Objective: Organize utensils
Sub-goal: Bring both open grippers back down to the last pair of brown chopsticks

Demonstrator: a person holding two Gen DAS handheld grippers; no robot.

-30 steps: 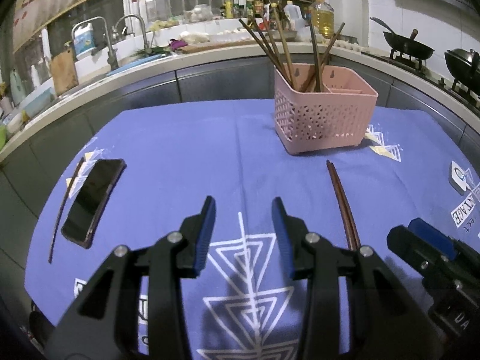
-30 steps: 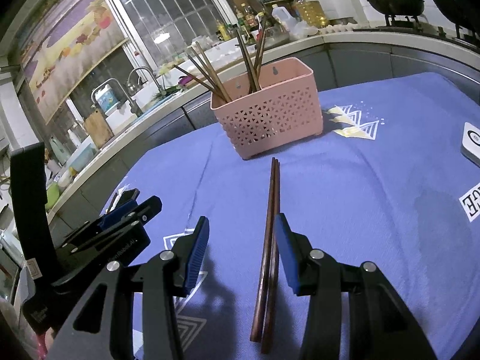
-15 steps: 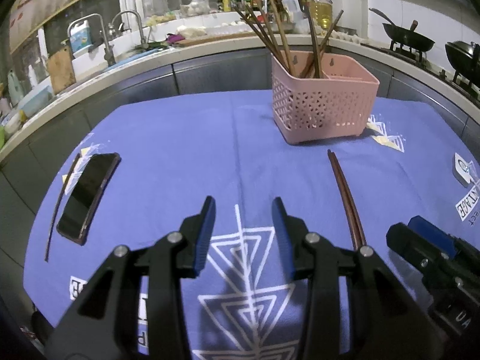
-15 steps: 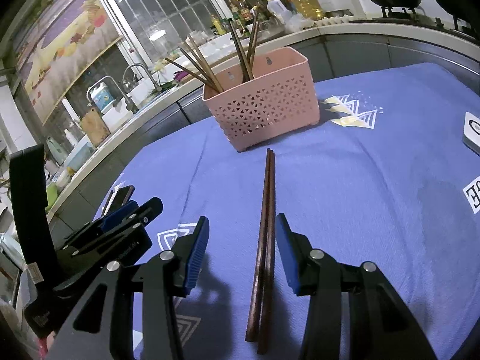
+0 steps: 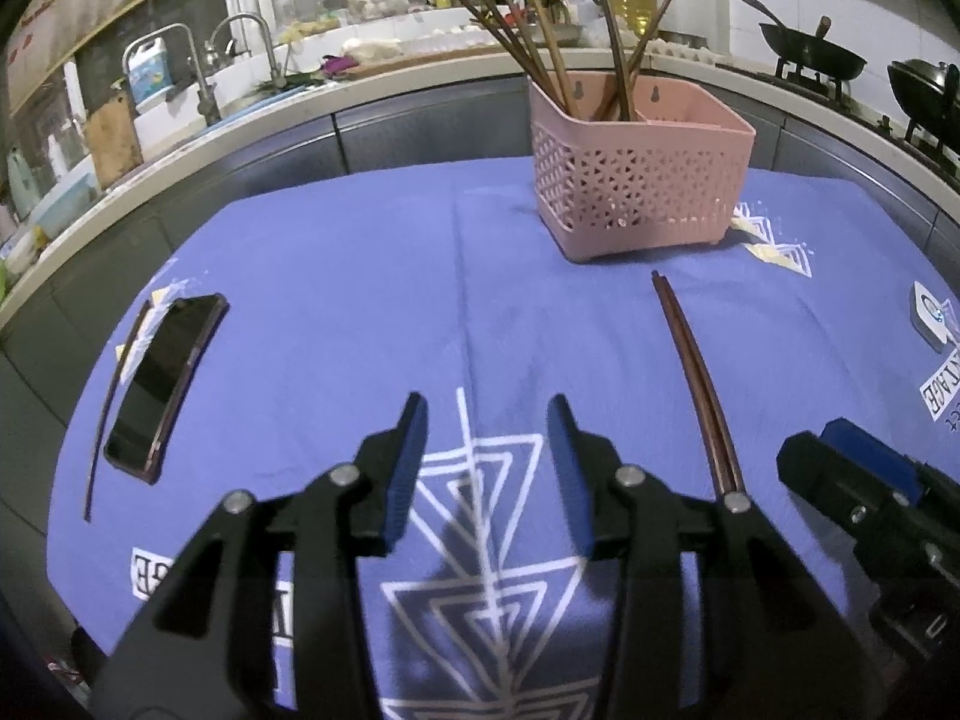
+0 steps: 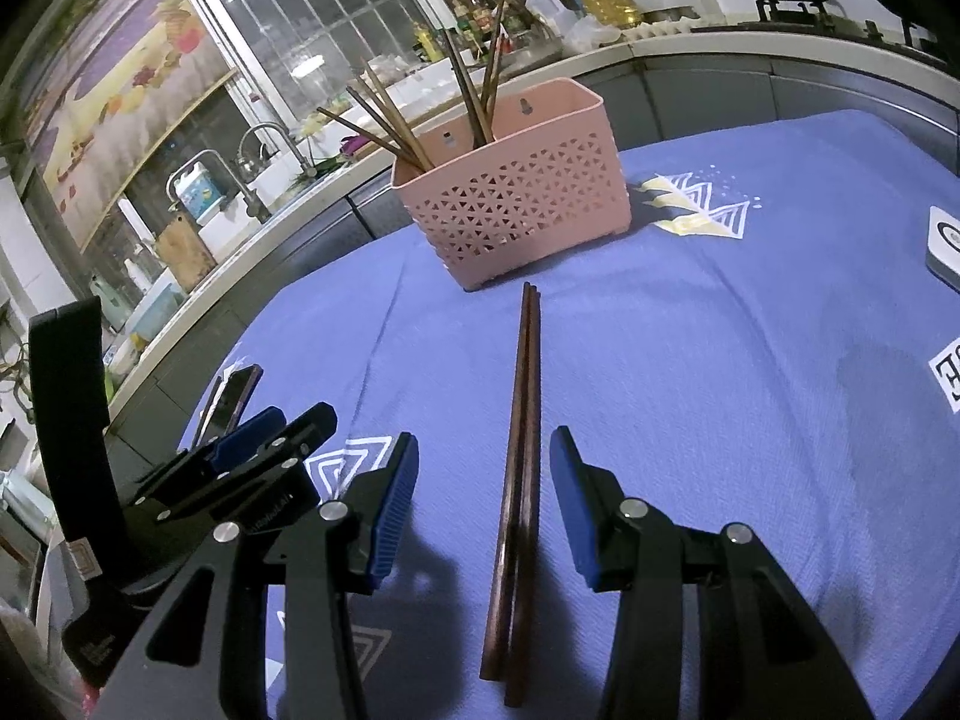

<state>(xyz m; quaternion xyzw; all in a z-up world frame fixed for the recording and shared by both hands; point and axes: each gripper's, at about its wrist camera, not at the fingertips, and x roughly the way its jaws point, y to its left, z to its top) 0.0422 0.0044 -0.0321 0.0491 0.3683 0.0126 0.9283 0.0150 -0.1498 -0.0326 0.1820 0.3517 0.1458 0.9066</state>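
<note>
A pair of dark brown chopsticks [image 6: 521,420] lies side by side on the blue tablecloth [image 6: 720,360], pointing at a pink perforated basket [image 6: 516,210] that holds several chopsticks upright. My right gripper [image 6: 483,456] is open, and the pair passes between its jaws. In the left wrist view the pair [image 5: 696,378] lies to the right of my left gripper [image 5: 487,438], which is open and empty above the cloth's white triangle print. The basket [image 5: 636,192] stands at the back of the table. A single thin chopstick [image 5: 111,384] lies at the far left.
A black phone [image 5: 165,378] lies at the table's left edge, beside the single chopstick. A small white device [image 6: 945,246] sits at the right edge. A kitchen counter with a sink [image 5: 240,84], bottles and woks [image 5: 810,60] curves behind the table.
Both grippers have drawn back a little from the basket. The chopstick pair now sits more centred between the right gripper's jaws. Both grippers stay open.
</note>
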